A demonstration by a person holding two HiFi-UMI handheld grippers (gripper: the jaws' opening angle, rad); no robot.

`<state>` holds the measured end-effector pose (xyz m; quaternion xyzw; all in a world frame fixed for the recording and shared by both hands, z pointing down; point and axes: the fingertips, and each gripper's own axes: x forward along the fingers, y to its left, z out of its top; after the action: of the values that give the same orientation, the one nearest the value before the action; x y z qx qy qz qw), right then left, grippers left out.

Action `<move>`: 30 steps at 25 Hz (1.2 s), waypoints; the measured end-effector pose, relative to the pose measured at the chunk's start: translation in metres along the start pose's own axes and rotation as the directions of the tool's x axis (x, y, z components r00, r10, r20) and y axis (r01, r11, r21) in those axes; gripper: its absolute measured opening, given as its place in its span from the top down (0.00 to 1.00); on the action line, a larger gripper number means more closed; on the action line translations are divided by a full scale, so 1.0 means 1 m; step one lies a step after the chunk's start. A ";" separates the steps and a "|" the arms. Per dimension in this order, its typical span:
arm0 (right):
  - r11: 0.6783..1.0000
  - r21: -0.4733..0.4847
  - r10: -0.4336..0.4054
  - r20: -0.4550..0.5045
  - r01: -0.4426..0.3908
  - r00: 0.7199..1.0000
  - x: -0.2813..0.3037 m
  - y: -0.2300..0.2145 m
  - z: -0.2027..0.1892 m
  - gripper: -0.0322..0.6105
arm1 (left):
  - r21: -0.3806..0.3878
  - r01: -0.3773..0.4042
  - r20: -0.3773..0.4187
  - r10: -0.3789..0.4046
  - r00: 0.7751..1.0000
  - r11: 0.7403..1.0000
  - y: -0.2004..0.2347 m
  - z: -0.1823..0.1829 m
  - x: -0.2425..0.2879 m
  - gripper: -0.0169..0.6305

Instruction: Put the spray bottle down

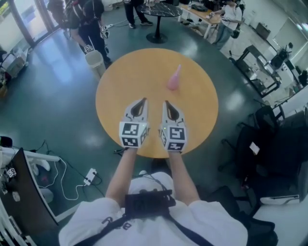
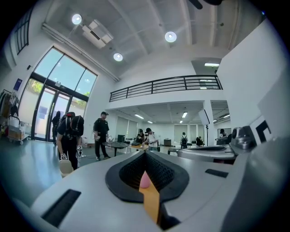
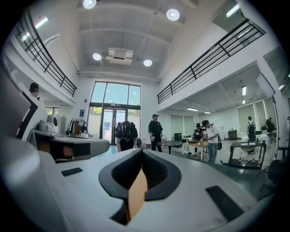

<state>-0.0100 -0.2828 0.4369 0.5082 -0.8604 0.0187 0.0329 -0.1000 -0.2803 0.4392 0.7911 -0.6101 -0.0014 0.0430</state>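
Nearby, pink spray bottle (image 1: 173, 78) on table (image 1: 120, 86), left gripper (image 1: 142, 101) and right gripper (image 1: 166, 103) pinched shut, empty, square-marker cubes (image 1: 133, 134).

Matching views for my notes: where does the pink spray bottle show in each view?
Head view: spray bottle on the round wooden table, right of centre, upper half.
Left gripper view: pink tip, low centre, through the left gripper slit.
Right gripper view: not in it.
Shared landmark: the dark round table with people.
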 end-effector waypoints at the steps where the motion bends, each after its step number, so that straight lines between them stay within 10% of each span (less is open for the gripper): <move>1: 1.000 -0.007 0.005 0.013 -0.005 1.000 -0.002 0.004 0.006 0.91 | 0.002 -0.002 0.011 0.002 1.000 1.000 0.000 0.005 -0.002 0.96; 30: 0.999 0.003 -0.049 0.138 0.050 0.989 0.017 -0.019 0.083 0.92 | 0.037 -0.012 0.126 0.007 0.992 0.999 0.009 0.078 0.023 0.96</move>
<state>-0.0050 -0.3124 0.3552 0.5295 -0.8477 -0.0176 -0.0260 -0.1071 -0.3102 0.3635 0.7872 -0.6153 -0.0396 -0.0107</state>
